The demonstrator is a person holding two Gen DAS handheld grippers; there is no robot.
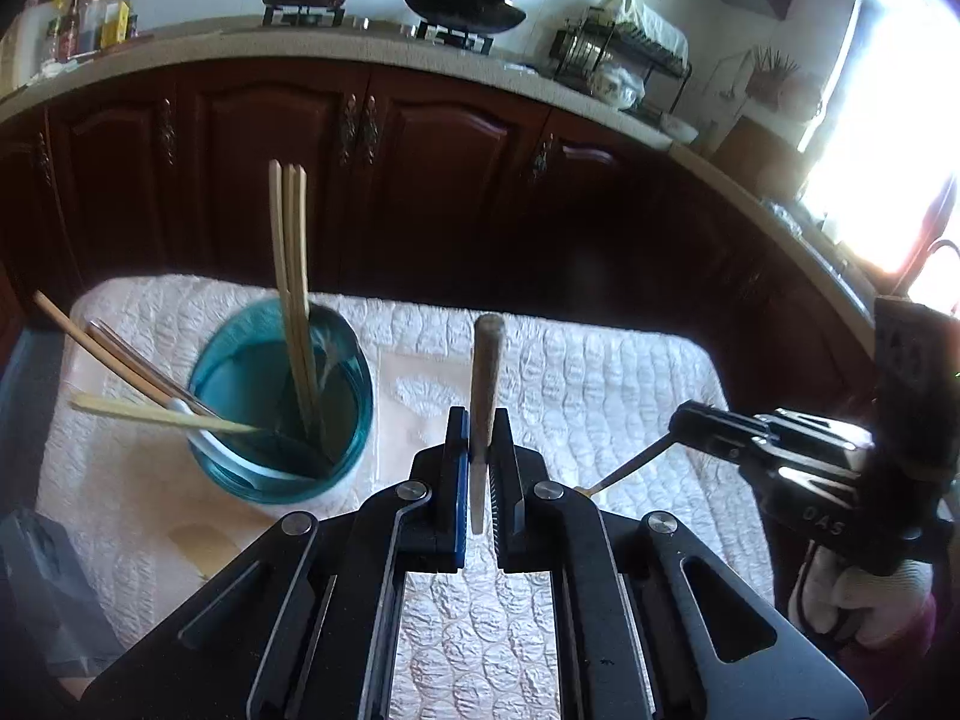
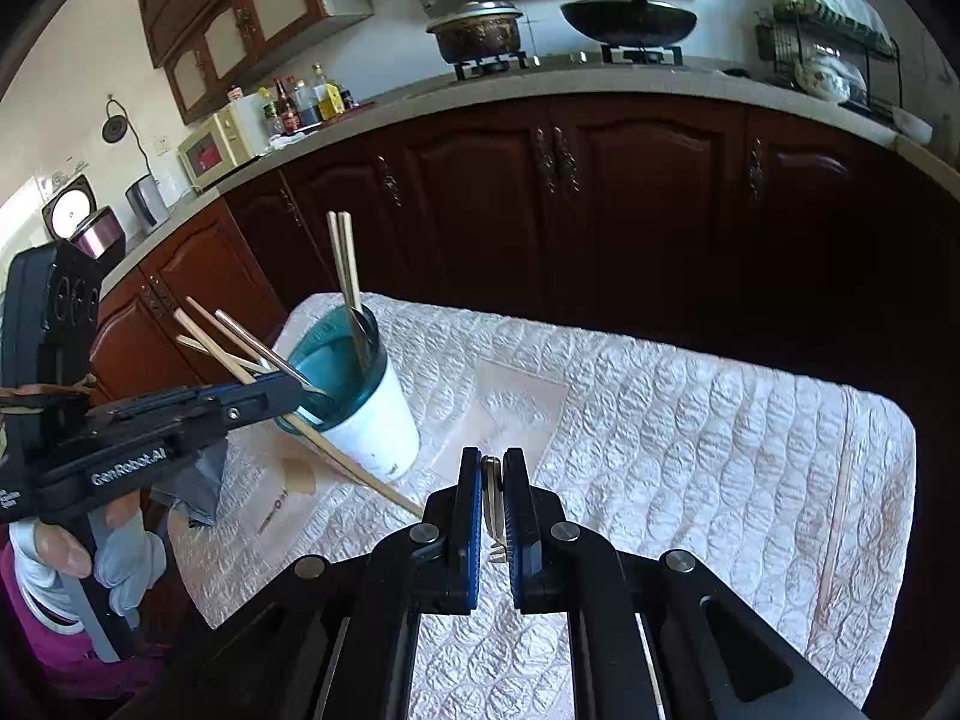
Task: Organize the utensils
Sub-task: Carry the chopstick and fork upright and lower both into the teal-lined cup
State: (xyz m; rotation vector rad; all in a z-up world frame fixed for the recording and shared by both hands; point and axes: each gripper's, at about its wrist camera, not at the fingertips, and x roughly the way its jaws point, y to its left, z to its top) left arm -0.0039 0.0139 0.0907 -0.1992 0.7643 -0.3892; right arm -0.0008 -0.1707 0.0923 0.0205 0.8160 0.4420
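Note:
A teal-rimmed white cup [image 1: 282, 402] [image 2: 354, 396] stands on the quilted table and holds several chopsticks [image 1: 291, 276] [image 2: 345, 264], some upright, some leaning out left. My left gripper [image 1: 480, 456] is shut on a knife with a brown handle [image 1: 487, 372], held to the right of the cup; in the right wrist view [image 2: 282, 390] it is beside the cup. My right gripper [image 2: 493, 498] is shut on a small metal fork [image 2: 493, 516]; in the left wrist view [image 1: 684, 420] the fork's thin end [image 1: 630, 468] pokes out toward the table.
The table is covered by a white quilted cloth [image 2: 690, 420] with a pale paper sheet [image 2: 516, 408] near the cup. One chopstick [image 2: 840, 516] lies on the cloth at the right. Dark wooden cabinets [image 1: 420, 168] and a counter with pots stand behind.

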